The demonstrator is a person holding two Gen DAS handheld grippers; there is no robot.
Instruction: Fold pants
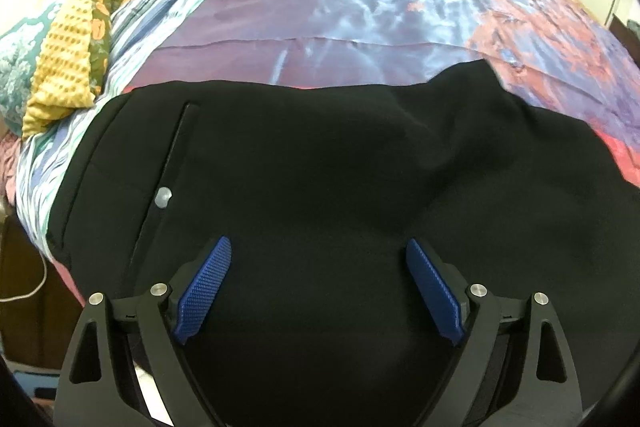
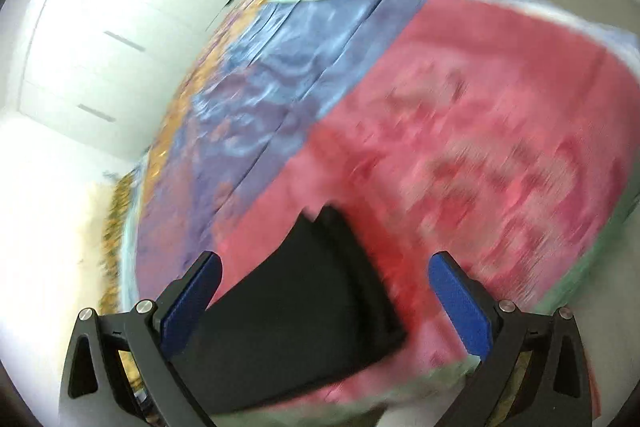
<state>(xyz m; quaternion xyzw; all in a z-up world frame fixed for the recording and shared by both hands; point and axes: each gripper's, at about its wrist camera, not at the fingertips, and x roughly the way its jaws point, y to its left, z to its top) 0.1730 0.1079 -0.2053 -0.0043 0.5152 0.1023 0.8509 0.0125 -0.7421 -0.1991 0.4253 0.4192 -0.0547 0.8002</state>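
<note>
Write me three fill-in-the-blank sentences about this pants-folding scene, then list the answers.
1. The pants are ____ in colour.
2. The left hand-held gripper hovers over the pants with its jaws ____.
3. The pads of the right hand-held gripper are ____ in colour.
4. The round button sits beside a ____ slit.

Answers: black; open; blue; pocket

Bedspread [image 1: 360, 7] lies bare beyond pants [image 1: 320, 167].
</note>
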